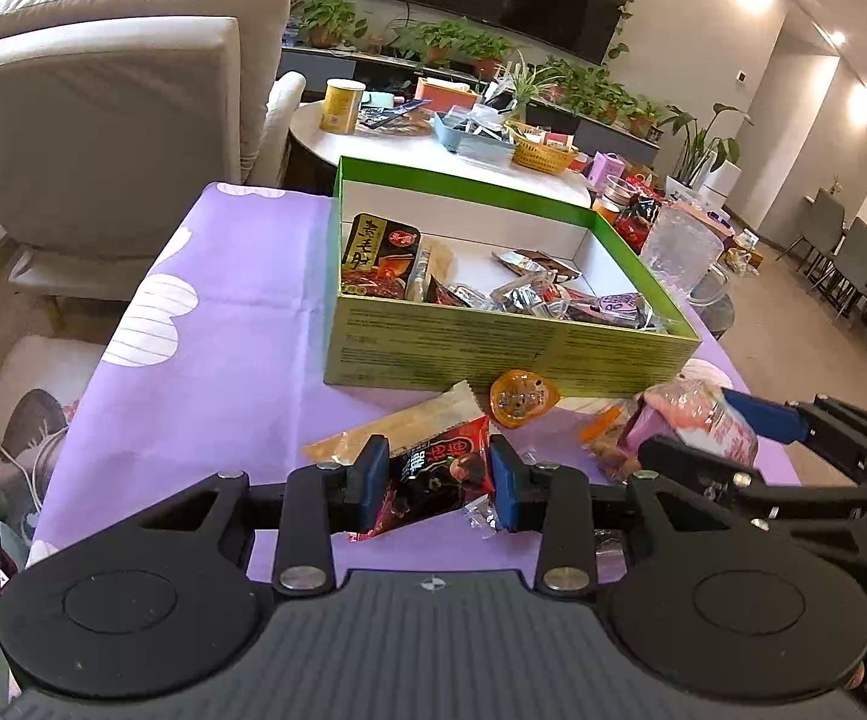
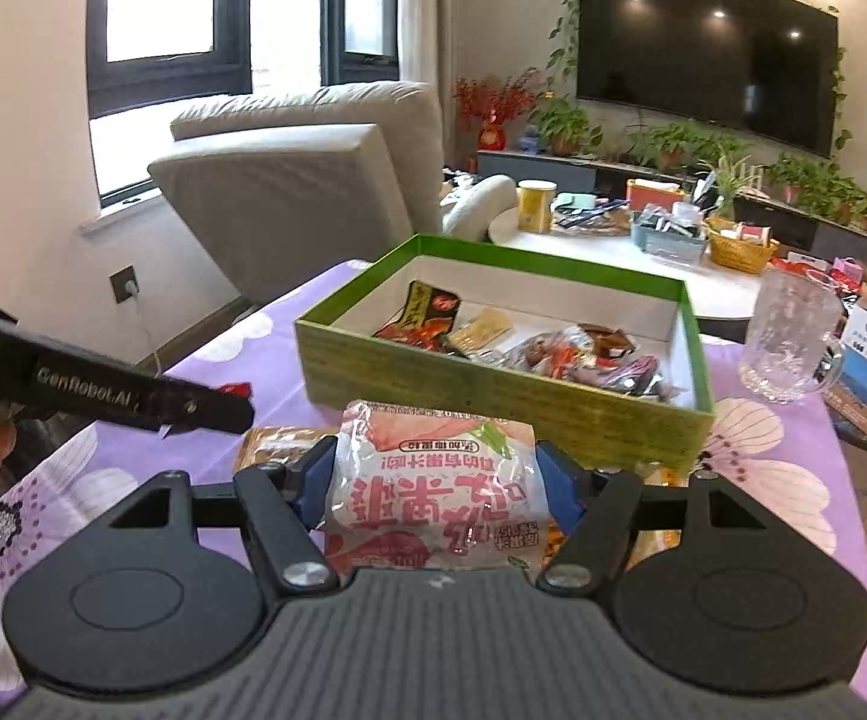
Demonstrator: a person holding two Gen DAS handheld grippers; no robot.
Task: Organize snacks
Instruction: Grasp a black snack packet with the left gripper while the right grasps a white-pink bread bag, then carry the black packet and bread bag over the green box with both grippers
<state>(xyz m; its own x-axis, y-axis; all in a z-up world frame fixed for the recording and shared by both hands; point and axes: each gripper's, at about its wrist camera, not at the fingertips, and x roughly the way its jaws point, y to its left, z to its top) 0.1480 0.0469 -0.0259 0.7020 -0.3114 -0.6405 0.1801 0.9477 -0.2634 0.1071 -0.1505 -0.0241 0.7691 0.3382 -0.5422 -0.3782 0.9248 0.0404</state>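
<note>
We are holding a snack in each gripper above the near edge of the table (image 1: pixel 223 324), which is wearing a purple flowered cloth. The left gripper (image 1: pixel 439 480) is standing narrowly open, its blue fingers (image 1: pixel 373 474) clamping a dark red snack packet (image 1: pixel 433 480) from both sides; the packet is hanging tilted between them, one corner dipping toward us. Just beyond it a tan wrapped snack (image 1: pixel 397 426) is lying flat on the cloth, and a small orange packet (image 1: pixel 523 399) is sitting near the front wall of the green box (image 1: pixel 493 354). The right gripper (image 2: pixel 436 480) is gripping a wider thing: its fingers (image 2: pixel 556 483) are pressing on both sides of a puffy pink-and-white snack bag (image 2: pixel 433 480), printed with red characters, which is filling the whole gap between them. In the left wrist view we are seeing that same bag at the right, held just off the cloth. The green box is standing open on the table beyond both grippers, already carrying a mix of packets, mostly along its near and left side. A clear glass mug (image 2: pixel 793 342) is standing to the right of the box.
</note>
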